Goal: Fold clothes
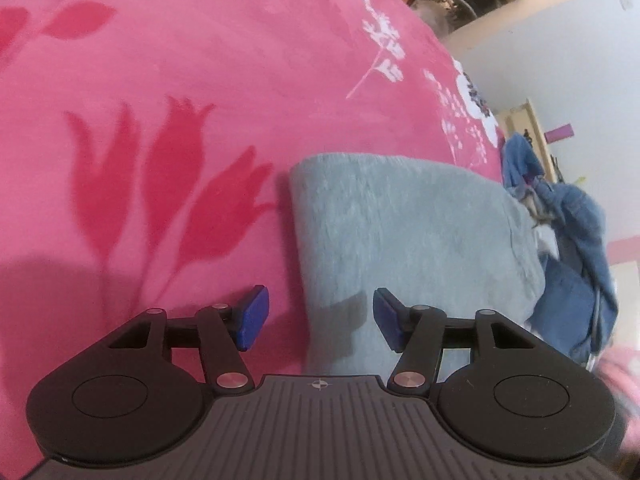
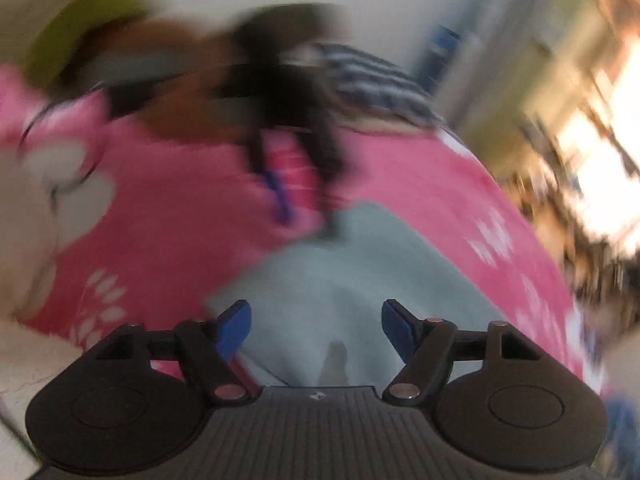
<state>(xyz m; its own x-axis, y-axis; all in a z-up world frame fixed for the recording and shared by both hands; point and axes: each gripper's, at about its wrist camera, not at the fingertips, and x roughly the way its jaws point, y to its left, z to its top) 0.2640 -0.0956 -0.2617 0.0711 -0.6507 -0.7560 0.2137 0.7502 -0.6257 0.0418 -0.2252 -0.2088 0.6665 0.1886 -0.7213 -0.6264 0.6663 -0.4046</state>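
A folded light grey garment lies on the pink floral bedspread. My left gripper is open and empty, hovering just above the garment's near left edge. In the right wrist view, which is blurred, the same grey garment lies below my right gripper, which is open and empty. The other gripper shows as a dark blurred shape with a blue pad at the garment's far edge.
A heap of blue denim clothes sits at the bed's right edge beside the grey garment. A brown and dark pile and a striped cloth lie at the far side of the bed. A white wall stands beyond.
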